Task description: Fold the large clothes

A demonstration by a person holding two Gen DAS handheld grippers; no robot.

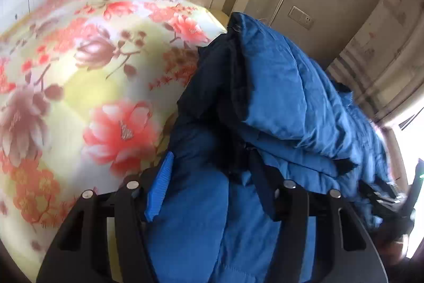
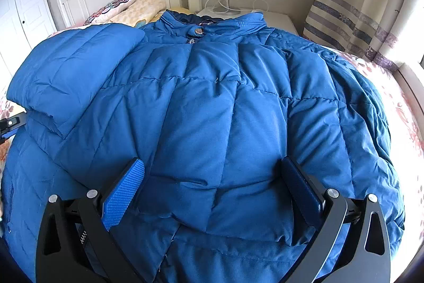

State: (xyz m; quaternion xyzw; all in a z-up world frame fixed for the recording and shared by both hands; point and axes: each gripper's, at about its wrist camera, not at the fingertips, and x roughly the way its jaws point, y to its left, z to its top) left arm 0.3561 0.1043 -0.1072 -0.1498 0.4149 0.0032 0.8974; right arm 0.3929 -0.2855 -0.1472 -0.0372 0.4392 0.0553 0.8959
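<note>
left tongs [image 1: 212,192]: gripping jacket [image 2: 212,102] fabric, lifted over bedspread [image 1: 79,70] | right tongs [image 2: 212,192]: spread wide, straddling jacket hem

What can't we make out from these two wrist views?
- Left view: left tool right fingertip, buried in the blue jacket folds.
- Left view: floral bedsheet, motion-blurred.
- Right view: jacket hem, behind right tool and frame bottom.
- Right view: left sleeve cuff, folded out of sight.

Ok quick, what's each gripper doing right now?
Left gripper: shut on a fold of the blue jacket, lifting it.
Right gripper: open, fingers spread either side of a bulge in the jacket front, not clamped.
</note>
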